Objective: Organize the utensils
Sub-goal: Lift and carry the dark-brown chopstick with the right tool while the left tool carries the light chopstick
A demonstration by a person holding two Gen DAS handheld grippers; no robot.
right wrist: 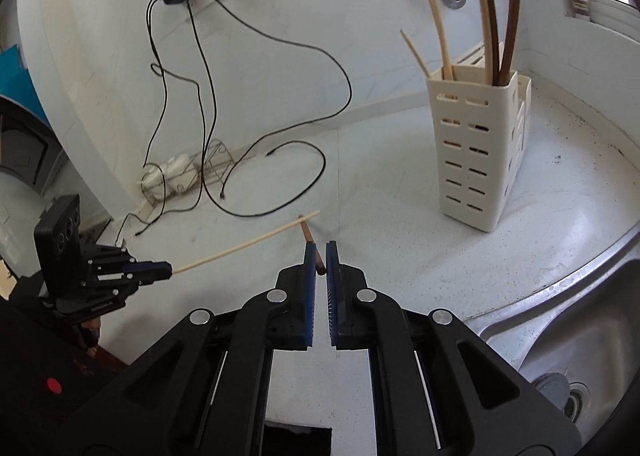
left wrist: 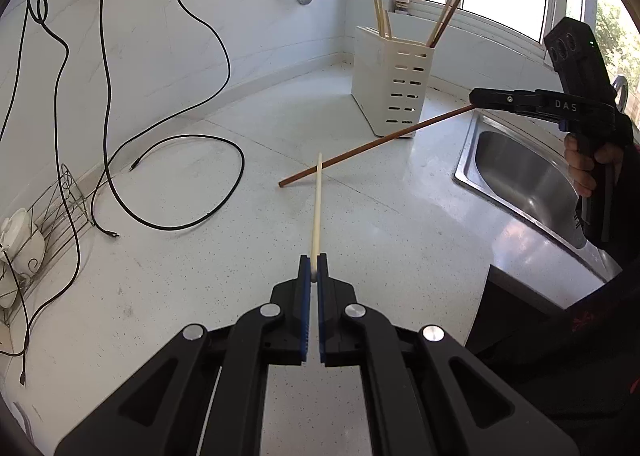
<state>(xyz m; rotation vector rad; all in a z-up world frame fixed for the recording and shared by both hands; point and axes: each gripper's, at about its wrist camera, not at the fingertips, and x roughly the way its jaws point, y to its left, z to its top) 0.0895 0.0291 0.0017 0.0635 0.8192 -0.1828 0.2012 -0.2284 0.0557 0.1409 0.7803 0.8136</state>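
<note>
Left gripper [left wrist: 314, 270] fingers clamped on pale chopstick [left wrist: 317, 212]; right gripper [right wrist: 320, 258] fingers clamped on brown chopstick [right wrist: 310, 236]. Both sticks lifted off desk [left wrist: 224, 256], crossing in front of slotted holder [left wrist: 390, 90]. Holder upright beside sink [left wrist: 520, 176], more chopsticks inside.

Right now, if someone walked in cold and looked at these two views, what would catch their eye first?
Two crossed chopsticks above the counter: the left gripper is shut on a pale chopstick, the right gripper on a dark brown chopstick. Behind them, a cream slotted holder already stands with chopsticks inside, beside the steel sink. Black cables loop across the counter to the left.
</note>
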